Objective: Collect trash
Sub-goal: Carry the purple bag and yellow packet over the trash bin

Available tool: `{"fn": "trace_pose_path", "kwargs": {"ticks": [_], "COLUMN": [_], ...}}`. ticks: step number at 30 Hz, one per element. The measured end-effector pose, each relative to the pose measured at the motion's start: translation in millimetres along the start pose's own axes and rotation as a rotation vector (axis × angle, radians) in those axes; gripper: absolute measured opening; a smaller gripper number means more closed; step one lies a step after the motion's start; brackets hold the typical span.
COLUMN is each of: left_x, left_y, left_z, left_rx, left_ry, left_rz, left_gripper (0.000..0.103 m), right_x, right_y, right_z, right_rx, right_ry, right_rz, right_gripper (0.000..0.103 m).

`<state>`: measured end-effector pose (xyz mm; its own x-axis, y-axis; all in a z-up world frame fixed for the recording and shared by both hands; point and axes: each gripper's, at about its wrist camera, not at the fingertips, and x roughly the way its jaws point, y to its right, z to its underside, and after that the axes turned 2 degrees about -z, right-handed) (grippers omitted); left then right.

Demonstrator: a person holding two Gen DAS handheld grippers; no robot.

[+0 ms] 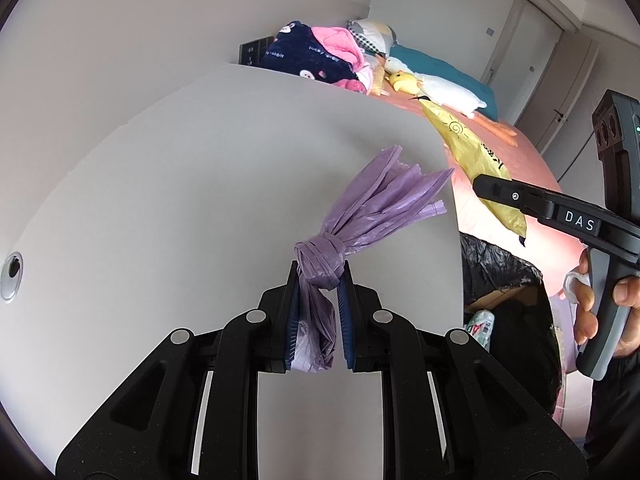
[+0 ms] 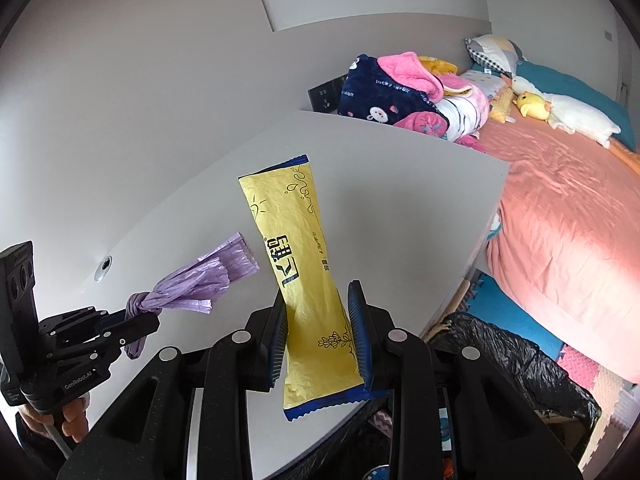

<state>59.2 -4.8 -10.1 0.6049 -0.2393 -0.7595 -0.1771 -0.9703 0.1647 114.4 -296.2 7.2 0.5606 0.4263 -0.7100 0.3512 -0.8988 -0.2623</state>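
Note:
My left gripper (image 1: 318, 280) is shut on a knotted purple plastic bag (image 1: 372, 200), whose loose end fans up over the white desk (image 1: 180, 200). The same purple bag (image 2: 192, 284) and left gripper (image 2: 140, 322) show at the lower left of the right wrist view. My right gripper (image 2: 318, 296) is shut on a yellow snack wrapper (image 2: 304, 264) with blue ends, held upright above the desk (image 2: 400, 200). In the left wrist view that wrapper (image 1: 472, 152) hangs from the right gripper (image 1: 486, 184), above a bin lined with a black bag (image 1: 500, 272).
The black-lined bin (image 2: 520, 364) stands on the floor by the desk's right edge, with some trash inside. Beyond it is a bed with a pink cover (image 2: 560, 216), folded blankets (image 2: 400, 92) and plush toys (image 2: 560, 112). A round cable hole (image 2: 105, 266) sits in the desk.

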Motion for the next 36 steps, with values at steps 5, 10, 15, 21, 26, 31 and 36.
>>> {"fn": "trace_pose_path", "kwargs": {"ticks": [5, 10, 15, 21, 26, 31, 36], "left_x": [-7.6, -14.1, -18.3, -19.1, -18.3, -16.6, -16.8], "left_y": [18.4, 35.8, 51.3, 75.4, 96.4, 113.7, 133.1], "left_z": [8.8, 16.1, 21.9, 26.0, 29.2, 31.5, 34.5], "left_rx": [0.021, 0.04, 0.056, 0.096, 0.128, 0.151, 0.185], "left_ry": [0.001, 0.003, 0.006, 0.0, -0.006, -0.013, -0.019], "left_rz": [0.016, 0.03, 0.049, 0.071, 0.094, 0.112, 0.124], "left_gripper": [0.017, 0.017, 0.017, 0.017, 0.017, 0.017, 0.017], "right_x": [-23.8, -44.5, -63.2, -83.2, -97.9, -110.5, -122.1], "right_y": [8.8, 16.8, 25.6, 38.6, 49.3, 59.4, 70.8], "right_z": [15.9, 29.6, 42.7, 59.4, 70.7, 81.1, 91.9], "right_rx": [0.018, 0.032, 0.046, 0.081, 0.102, 0.123, 0.147], "right_ry": [0.019, 0.04, 0.06, 0.08, 0.089, 0.105, 0.115], "right_rz": [0.004, 0.005, 0.016, 0.036, 0.051, 0.06, 0.073], "right_gripper": [0.03, 0.03, 0.03, 0.03, 0.03, 0.03, 0.03]}}
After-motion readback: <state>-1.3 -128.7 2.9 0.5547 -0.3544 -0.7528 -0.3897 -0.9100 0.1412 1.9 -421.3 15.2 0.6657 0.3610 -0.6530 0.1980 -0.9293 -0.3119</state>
